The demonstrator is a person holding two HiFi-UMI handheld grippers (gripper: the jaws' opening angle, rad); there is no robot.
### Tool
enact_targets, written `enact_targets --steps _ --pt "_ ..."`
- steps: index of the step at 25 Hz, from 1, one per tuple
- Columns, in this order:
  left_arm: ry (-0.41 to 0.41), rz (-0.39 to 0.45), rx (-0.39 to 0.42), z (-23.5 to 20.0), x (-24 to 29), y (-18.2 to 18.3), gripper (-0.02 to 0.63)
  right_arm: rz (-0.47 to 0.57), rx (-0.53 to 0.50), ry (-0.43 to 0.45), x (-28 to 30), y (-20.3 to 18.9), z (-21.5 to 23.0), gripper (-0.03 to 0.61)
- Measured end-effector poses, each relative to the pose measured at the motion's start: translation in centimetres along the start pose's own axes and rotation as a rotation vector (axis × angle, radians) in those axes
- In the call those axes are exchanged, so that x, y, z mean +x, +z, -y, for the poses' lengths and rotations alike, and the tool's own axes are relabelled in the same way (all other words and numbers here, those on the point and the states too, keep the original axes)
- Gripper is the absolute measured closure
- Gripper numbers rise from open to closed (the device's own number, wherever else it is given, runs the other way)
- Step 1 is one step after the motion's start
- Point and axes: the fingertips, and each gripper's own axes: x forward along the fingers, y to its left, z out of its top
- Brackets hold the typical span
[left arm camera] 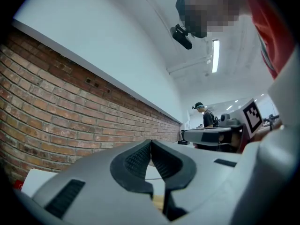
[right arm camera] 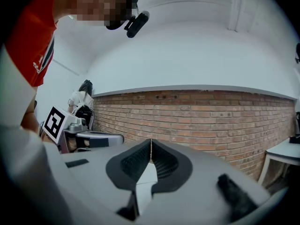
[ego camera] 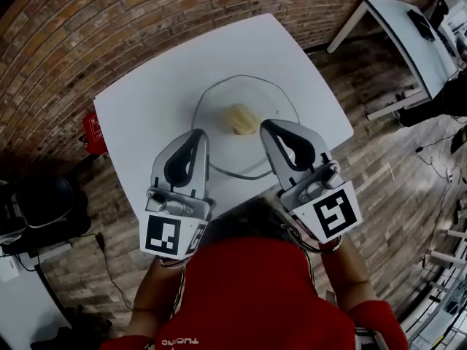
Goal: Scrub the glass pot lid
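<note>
A round glass pot lid [ego camera: 246,126] lies flat on the white table [ego camera: 146,115], with a yellowish sponge [ego camera: 241,118] resting on its middle. My left gripper [ego camera: 198,134] hovers at the lid's near left rim, shut and empty. My right gripper [ego camera: 267,126] hangs over the lid's near right part, just right of the sponge, also shut with nothing in it. In the left gripper view the jaws [left arm camera: 151,142] meet at the tips; a sliver of sponge shows low behind them. In the right gripper view the jaws [right arm camera: 150,142] are closed tip to tip.
A brick wall [ego camera: 109,28] runs behind the table. A red object [ego camera: 93,132] sits off the table's left edge. Another white table [ego camera: 405,31] stands at the far right. A second person [left arm camera: 206,116] stands far back in the room.
</note>
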Motion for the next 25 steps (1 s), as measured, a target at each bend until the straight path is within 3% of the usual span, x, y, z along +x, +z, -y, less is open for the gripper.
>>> enact_targets --steps 9,15,21,25 --pt "0.164 -0.032 0.006 -0.9 3.3 -1.5 0.595 0.001 0.026 0.129 2.6 -1.2 3.3 0.548" --pt "0.29 -0.07 -0.061 -2.3 4.0 -3.7 0.595 -0.015 0.011 0.23 3.8 -3.2 3.9 0.548" --pt "0.405 -0.168 -0.105 -4.5 3.1 -7.0 0.595 -0.102 -0.007 0.251 5.5 -6.4 3.9 0.548" --pt "0.431 -0.23 -0.143 -5.8 2.5 -9.1 0.594 -0.198 0.003 0.229 6.7 -8.9 3.8 0.547"
